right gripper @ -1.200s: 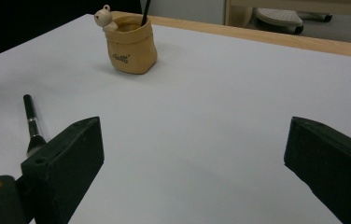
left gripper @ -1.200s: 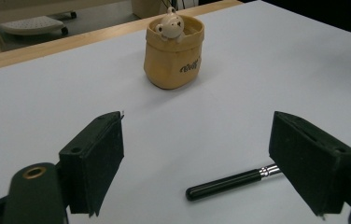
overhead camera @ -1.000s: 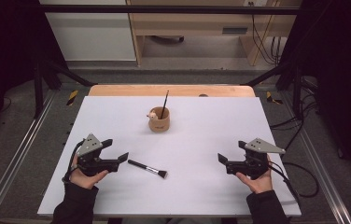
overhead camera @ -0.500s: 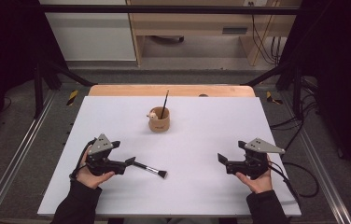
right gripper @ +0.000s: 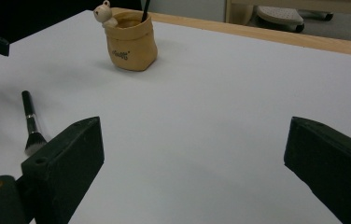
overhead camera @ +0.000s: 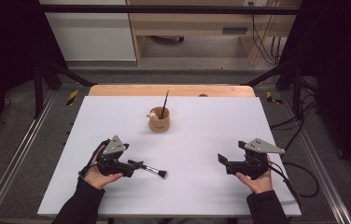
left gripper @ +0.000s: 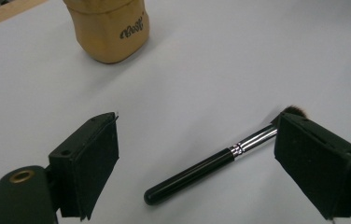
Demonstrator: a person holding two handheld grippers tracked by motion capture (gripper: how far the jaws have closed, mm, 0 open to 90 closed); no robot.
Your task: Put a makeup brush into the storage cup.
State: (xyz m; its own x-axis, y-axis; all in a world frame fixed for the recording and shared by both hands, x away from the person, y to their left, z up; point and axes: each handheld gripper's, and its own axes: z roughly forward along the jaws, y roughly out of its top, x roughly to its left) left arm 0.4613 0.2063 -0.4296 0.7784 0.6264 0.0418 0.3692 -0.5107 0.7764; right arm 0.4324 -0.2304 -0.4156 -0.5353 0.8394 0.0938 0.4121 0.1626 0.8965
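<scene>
left gripper (left gripper: 197, 140) was held spread wide, jaws bracketing the makeup brush (left gripper: 211, 163) lying flat on the white table (overhead camera: 201, 186), evidently lined up for a pick. right gripper (overhead camera: 225, 161) was parked released, well apart. holder cup (overhead camera: 158, 122) was left untouched.

One makeup brush (overhead camera: 151, 170) lies on the table, one tan holder cup (overhead camera: 159, 122) holds one thin brush (overhead camera: 165, 101), and two handheld grippers are present.

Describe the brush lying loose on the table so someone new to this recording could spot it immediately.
Start at the white table and go to its near left part, where the left tool stands open. Between its jaws lies the makeup brush, flat on the surface: black handle, silver ferrule, dark bristles. The other brush stands upright in the tan cup.
</scene>
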